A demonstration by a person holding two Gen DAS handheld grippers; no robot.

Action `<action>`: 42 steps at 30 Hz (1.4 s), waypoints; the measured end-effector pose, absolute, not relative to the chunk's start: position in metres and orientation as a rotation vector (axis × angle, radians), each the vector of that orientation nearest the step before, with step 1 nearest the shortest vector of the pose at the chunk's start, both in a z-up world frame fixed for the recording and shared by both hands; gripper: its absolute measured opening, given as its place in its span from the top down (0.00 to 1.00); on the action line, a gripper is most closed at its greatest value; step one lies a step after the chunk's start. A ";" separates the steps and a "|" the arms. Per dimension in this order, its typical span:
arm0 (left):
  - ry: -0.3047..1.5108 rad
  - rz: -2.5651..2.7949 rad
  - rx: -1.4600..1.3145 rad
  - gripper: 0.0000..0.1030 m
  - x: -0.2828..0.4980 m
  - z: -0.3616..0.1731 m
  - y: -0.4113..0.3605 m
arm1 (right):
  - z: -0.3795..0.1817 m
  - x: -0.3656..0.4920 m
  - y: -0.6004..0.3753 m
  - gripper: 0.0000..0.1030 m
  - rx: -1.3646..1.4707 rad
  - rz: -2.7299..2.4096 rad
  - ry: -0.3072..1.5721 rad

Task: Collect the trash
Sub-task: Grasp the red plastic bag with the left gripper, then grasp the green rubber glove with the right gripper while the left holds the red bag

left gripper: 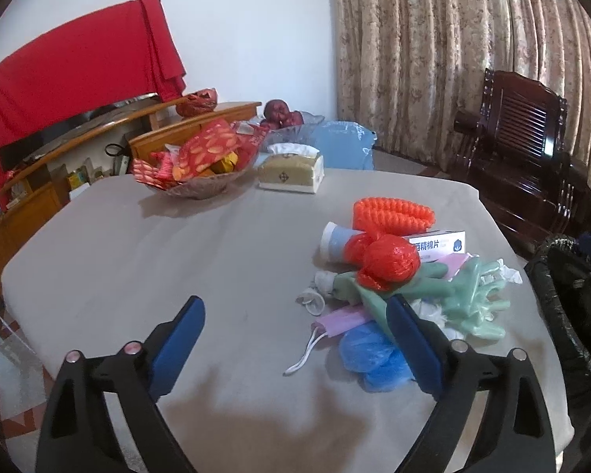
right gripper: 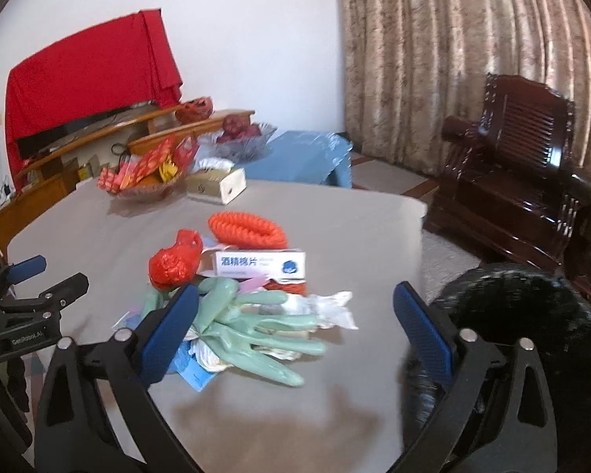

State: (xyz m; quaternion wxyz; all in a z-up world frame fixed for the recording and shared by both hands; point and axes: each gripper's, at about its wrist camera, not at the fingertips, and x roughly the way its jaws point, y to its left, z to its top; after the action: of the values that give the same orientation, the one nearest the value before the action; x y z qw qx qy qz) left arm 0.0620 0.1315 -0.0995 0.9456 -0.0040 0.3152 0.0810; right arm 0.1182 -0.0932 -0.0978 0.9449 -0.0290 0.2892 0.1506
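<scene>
Your left gripper (left gripper: 295, 335) and right gripper (right gripper: 295, 323) both gape wide, grasping nothing. The white box (right gripper: 262, 266) in the trash pile reads "酒精棉片".

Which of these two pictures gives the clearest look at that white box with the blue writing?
The right wrist view: the white box faces the camera, its label unobstructed. In the left wrist view the box is partly hidden behind the red plastic bag.
</scene>
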 end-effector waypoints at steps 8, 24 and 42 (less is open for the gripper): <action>0.651 0.065 -0.032 0.12 0.106 -0.112 0.110 | -0.114 0.146 -0.093 0.16 -0.066 0.250 0.622; 0.673 -0.064 -0.108 0.63 0.146 -0.126 0.094 | -0.120 0.156 -0.088 0.17 -0.092 0.260 0.634; 0.678 0.120 -0.064 0.63 0.078 -0.126 0.165 | -0.130 0.142 -0.021 0.25 -0.139 0.427 0.641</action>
State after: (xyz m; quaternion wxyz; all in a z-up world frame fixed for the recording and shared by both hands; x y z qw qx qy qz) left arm 0.0775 0.1653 -0.1259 0.9407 -0.0315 0.3324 0.0590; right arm 0.1425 -0.0211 -0.1300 0.9244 -0.0677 0.3124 0.2079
